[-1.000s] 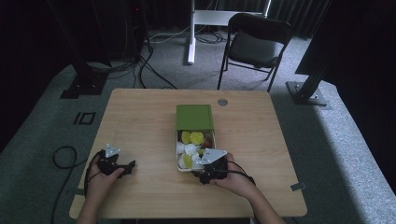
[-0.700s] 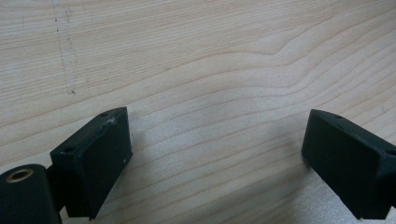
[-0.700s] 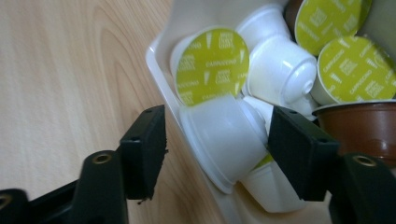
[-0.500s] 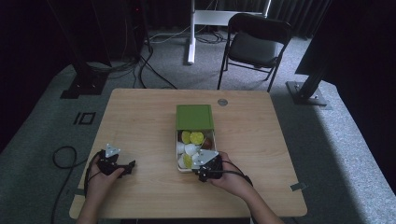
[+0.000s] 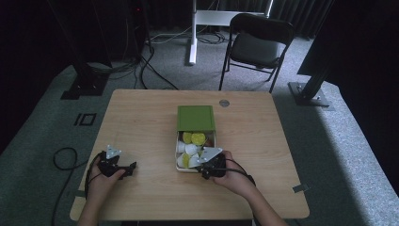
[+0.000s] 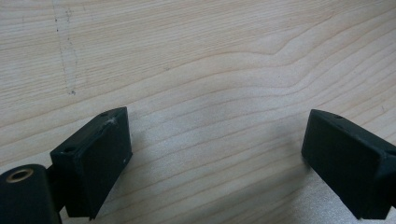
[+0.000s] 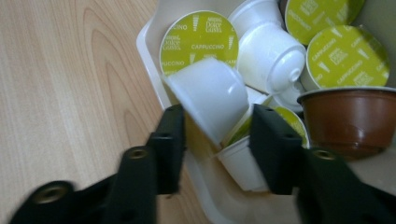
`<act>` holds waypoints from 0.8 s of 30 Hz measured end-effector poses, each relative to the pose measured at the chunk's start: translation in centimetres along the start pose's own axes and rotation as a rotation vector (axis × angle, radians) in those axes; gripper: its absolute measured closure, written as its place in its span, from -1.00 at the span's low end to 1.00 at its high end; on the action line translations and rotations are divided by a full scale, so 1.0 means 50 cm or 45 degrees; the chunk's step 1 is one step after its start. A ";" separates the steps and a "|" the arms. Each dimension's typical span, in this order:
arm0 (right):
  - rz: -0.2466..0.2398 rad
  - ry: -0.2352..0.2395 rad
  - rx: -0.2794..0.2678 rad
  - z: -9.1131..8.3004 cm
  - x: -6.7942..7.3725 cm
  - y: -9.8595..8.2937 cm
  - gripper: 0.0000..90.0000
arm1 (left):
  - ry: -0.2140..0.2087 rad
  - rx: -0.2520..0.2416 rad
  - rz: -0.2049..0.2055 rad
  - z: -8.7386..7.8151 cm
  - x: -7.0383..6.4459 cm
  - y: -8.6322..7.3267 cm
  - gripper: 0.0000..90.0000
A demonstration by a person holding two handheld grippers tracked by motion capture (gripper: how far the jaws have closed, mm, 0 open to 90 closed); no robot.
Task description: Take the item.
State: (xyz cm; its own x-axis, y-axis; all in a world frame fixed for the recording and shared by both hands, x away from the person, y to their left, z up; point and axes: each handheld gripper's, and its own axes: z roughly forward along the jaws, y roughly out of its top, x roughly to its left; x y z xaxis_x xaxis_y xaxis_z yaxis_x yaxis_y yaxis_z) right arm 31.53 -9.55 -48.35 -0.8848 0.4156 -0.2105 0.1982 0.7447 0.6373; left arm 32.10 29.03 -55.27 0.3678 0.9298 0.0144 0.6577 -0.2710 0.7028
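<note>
Right gripper (image 7: pixel 217 140) jaws straddle a white coffee capsule (image 7: pixel 210 95) in the tray (image 7: pixel 152 70), not visibly clamped. Close squarely on its body. Left gripper (image 6: pixel 215 149) rests open.

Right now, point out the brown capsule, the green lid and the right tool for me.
brown capsule (image 7: pixel 348 119): right gripper view, on its side wall.
green lid (image 5: pixel 195 117): high view, middle of its top.
right tool (image 7: pixel 215 122): right gripper view, midway between its fingertips.
</note>
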 end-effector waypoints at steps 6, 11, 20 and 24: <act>-0.056 -0.017 -0.009 0.009 0.000 0.010 -0.01 | 0.000 0.000 0.000 0.000 0.000 0.000 -0.79; -0.097 -0.001 0.013 0.015 -0.004 0.025 -0.01 | 0.000 0.000 0.000 0.000 0.000 0.000 -0.79; -0.247 0.048 0.108 0.024 0.003 0.065 0.01 | 0.000 0.000 0.000 0.000 0.000 0.000 -0.79; -0.218 0.078 0.139 0.035 -0.002 0.075 0.11 | 0.000 0.000 0.000 0.000 0.000 0.000 -0.79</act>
State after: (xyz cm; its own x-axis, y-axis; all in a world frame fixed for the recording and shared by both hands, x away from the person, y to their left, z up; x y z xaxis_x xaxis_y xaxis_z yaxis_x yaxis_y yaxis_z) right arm 33.07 -5.88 -47.25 -0.9328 0.2480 -0.2613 0.0843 0.8554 0.5111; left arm 32.10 29.03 -55.27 0.3680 0.9297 0.0145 0.6577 -0.2713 0.7028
